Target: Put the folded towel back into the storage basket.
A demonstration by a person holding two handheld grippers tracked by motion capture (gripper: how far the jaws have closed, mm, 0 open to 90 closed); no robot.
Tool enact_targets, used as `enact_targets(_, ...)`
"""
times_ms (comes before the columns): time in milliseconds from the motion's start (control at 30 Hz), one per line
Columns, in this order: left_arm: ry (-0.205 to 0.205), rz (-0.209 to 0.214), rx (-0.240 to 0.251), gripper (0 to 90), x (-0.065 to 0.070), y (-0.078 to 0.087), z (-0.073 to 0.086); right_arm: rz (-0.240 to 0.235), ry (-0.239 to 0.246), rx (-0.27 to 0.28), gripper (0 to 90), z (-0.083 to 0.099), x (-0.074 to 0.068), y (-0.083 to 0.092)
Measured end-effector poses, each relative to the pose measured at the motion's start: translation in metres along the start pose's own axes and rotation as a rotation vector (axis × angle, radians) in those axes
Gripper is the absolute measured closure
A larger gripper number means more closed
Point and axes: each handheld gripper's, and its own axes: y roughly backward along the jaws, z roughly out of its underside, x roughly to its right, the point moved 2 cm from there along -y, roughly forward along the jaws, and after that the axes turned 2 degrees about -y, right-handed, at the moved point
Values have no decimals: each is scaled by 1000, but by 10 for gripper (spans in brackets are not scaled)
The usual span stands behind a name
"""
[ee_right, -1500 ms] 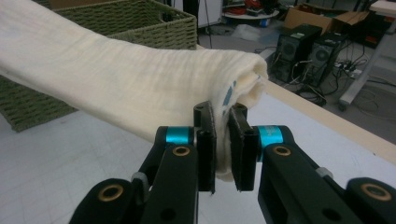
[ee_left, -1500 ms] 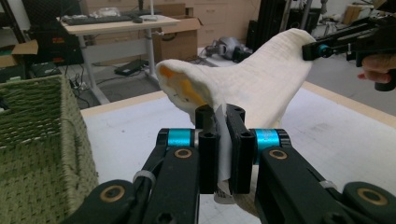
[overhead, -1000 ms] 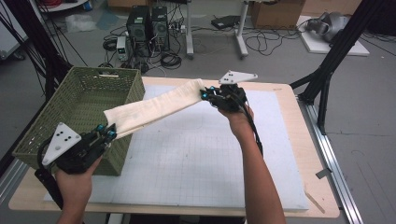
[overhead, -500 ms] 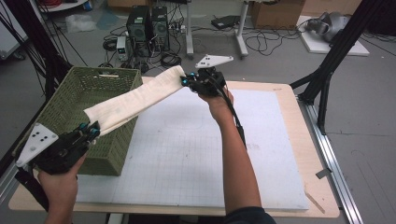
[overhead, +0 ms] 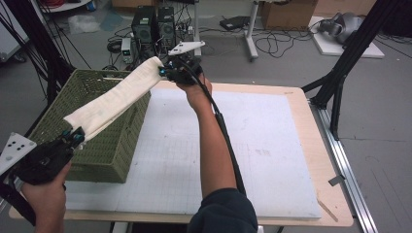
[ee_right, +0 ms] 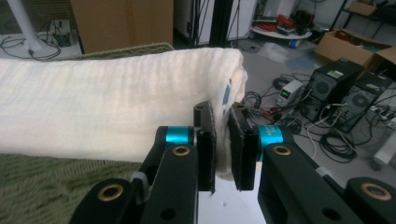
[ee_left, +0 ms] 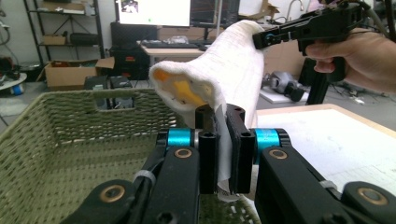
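1. High view: my left gripper (overhead: 73, 137) and right gripper (overhead: 167, 74) each pinch one end of the rolled cream towel (overhead: 114, 99), stretched in the air above the green basket (overhead: 104, 150) on the desk (overhead: 301, 145).
2. Left gripper view: my jaws are clamped tight on the towel's end (ee_left: 219, 88).
3. Right gripper view: my jaws are closed on the towel's other end (ee_right: 116, 107).

This is a lab or workshop. Beyond the table (overhead: 301, 145), tower computers (overhead: 153, 24) stand on a bare grey floor (overhead: 388, 121) amid loose cables (overhead: 277, 46). Black frame struts (overhead: 340, 77) rise beside the table. Farther back from the table are cardboard boxes (ee_left: 70, 74), metal shelving (ee_left: 60, 32), a desk with a monitor (ee_left: 154, 11) and a keyboard (ee_left: 173, 45).
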Motion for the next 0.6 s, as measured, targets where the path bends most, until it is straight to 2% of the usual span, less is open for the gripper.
enact_targets(33,4,-6,1,844,-2,1,1,-8,3,0,826,-3,-3,-11)
enact_targets(100,11,-20,2,844,-5,4,0,-11,7,1,826,-4,-4,-16)
enact_targets(133,9,-24,4,844,-7,5,0,-20,8,-6,826,-5,-7,-26)
enact_targets(167,8,-30,4,844,-7,7,-1,-20,8,-6,826,-5,-7,-26)
enact_targets(300,1,-57,3,844,-12,11,-1,-36,15,-10,826,-11,-13,-49)
enact_targets(367,13,-64,2,844,-16,14,0,-38,16,-6,826,-13,-15,-54)
enact_targets(533,23,-94,-21,843,-24,19,3,-37,22,-15,826,-19,-26,-79)
enact_targets(567,22,-103,-26,843,-26,21,4,-38,29,-22,826,-23,-31,-90)
enact_targets(600,28,-112,-31,843,-28,22,5,-38,29,-22,826,-23,-31,-90)
